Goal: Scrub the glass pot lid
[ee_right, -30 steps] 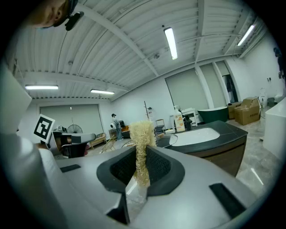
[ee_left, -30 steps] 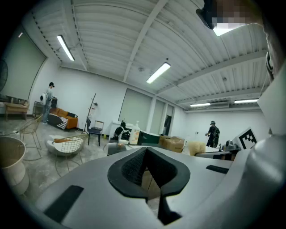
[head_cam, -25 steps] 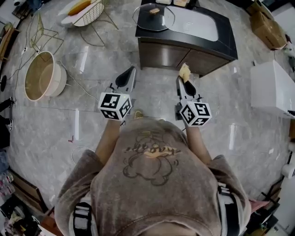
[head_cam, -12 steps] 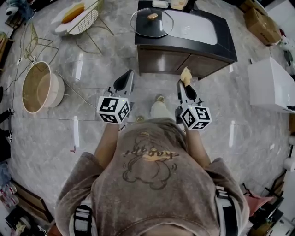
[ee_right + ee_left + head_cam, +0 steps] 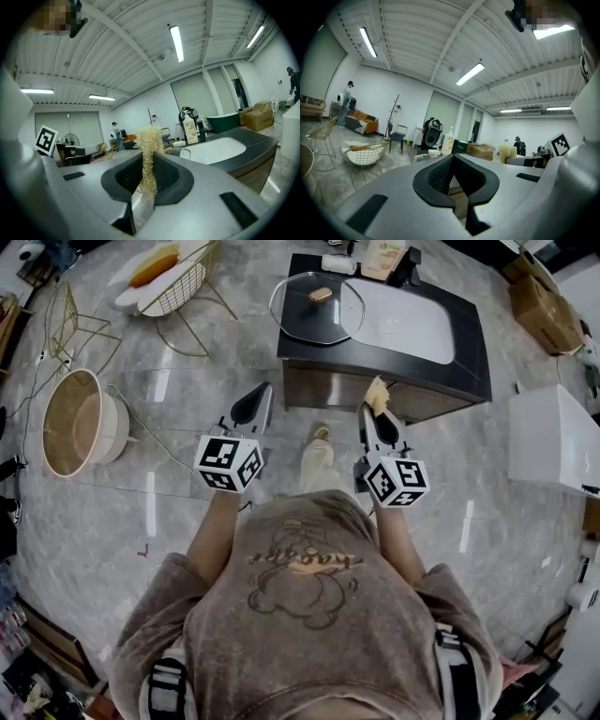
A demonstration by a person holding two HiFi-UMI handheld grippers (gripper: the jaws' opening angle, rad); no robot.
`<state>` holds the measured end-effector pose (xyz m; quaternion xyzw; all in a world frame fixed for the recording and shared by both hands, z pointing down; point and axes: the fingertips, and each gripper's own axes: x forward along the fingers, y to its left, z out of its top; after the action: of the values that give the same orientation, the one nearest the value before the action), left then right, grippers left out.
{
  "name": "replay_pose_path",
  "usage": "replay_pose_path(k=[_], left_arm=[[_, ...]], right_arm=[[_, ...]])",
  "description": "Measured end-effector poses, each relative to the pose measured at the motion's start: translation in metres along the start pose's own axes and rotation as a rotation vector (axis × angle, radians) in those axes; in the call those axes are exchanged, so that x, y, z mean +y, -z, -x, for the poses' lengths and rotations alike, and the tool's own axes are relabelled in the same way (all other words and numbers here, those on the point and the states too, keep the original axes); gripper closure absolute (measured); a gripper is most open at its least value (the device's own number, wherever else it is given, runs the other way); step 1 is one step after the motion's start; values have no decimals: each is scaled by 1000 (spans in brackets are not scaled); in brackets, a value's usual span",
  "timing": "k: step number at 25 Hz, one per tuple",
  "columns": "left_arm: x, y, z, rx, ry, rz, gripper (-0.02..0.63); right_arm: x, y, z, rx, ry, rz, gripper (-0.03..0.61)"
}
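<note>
The glass pot lid (image 5: 314,306) lies flat on the left part of a dark counter (image 5: 469,367), with a tan knob at its middle; its rim shows low in the right gripper view (image 5: 180,152). My right gripper (image 5: 375,401) is shut on a pale fibrous scrubber (image 5: 377,393) (image 5: 149,154) that stands up between its jaws. My left gripper (image 5: 251,405) (image 5: 453,174) is shut with nothing in it. Both grippers hover over the floor, short of the counter's front.
A white sink basin (image 5: 398,320) fills the counter's right part, with a soap bottle (image 5: 384,256) behind it. Left on the floor stand a wire chair (image 5: 178,282) and a round wooden tub (image 5: 80,420). A white box (image 5: 553,442) stands at the right.
The person has stepped toward the counter; both grippers have come nearer to it and one foot shows ahead. The jaws and the scrubber stand as before.
</note>
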<state>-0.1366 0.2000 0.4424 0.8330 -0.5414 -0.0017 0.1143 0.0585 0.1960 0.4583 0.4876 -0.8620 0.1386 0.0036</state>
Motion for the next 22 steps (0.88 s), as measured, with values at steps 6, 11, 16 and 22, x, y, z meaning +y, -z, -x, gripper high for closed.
replay_pose_path(k=[6,11,16,22], left_arm=[[25,-28,-83,-1,-6,-16,597],[48,-53,-142,2,-48,-29,595],[63,-70,-198,0,-75,-32,597],[71,-80,-248,-16,-112,-22,597]], right_arm=[[-49,-30,-74,3,-21,-10,529],[-84,-56,-133,20,-64,-5,529],[-119,-80,-186,33,-104,0,529],[-154,-95,-230,51,-151,2,529]])
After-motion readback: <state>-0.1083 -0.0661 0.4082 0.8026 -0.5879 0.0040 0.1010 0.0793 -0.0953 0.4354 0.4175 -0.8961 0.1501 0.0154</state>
